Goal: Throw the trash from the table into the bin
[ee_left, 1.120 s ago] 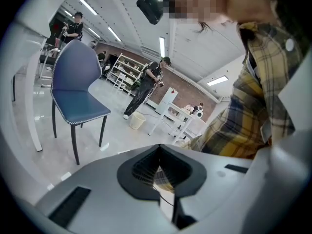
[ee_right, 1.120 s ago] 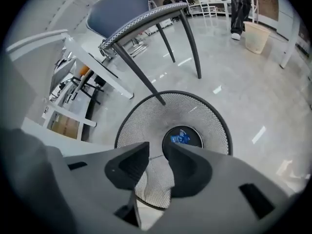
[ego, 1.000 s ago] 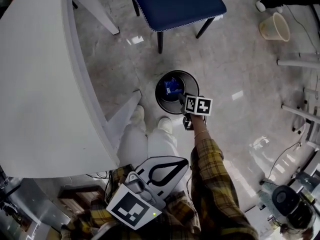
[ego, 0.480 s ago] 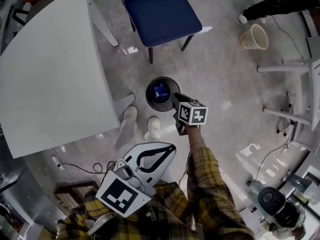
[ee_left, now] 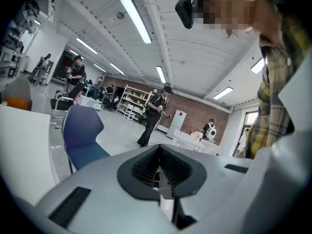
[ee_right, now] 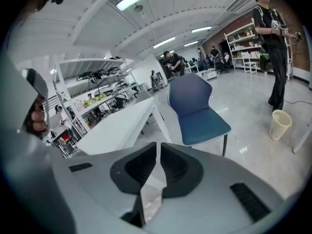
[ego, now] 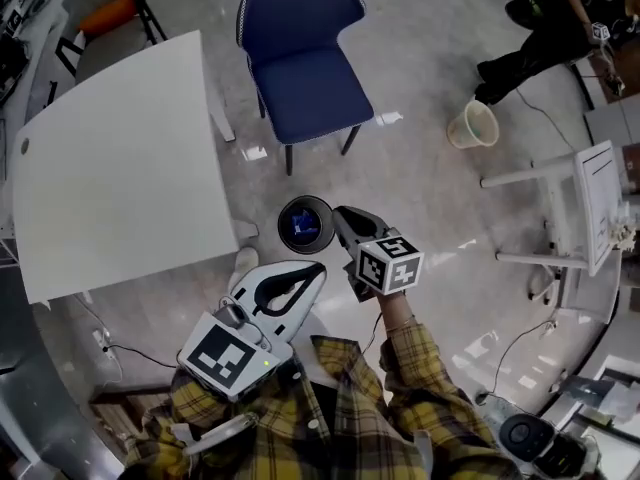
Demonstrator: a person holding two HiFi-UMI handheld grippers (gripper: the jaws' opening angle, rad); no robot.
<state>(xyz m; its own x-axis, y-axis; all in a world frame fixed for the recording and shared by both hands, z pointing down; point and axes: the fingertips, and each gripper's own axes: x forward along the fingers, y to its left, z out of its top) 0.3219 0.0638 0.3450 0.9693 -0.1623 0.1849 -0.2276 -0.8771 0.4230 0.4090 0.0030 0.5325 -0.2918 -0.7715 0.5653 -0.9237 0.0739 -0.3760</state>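
Note:
The black round bin [ego: 305,224] stands on the floor between the white table [ego: 120,158] and my right gripper [ego: 341,214]; a blue piece of trash [ego: 303,226] lies inside it. The right gripper hangs high above the bin's right rim. Its jaws have just been closing and now meet with nothing between them, as the right gripper view [ee_right: 157,147] confirms. My left gripper [ego: 316,269] is held close to my body below the bin, shut and holding nothing; in its own view [ee_left: 158,152] it points level across the room. No trash shows on the tabletop.
A blue chair [ego: 300,68] stands just beyond the bin. A beige bucket [ego: 472,125] and a person's legs [ego: 530,38] are at the upper right. White frames [ego: 585,208] and cables [ego: 520,343] lie on the right floor. My shoe [ego: 245,260] is beside the table leg.
Both grippers have risen well above the floor, and the bin now looks smaller and farther below. The right gripper has lifted away from the bin's mouth and its jaws have come together.

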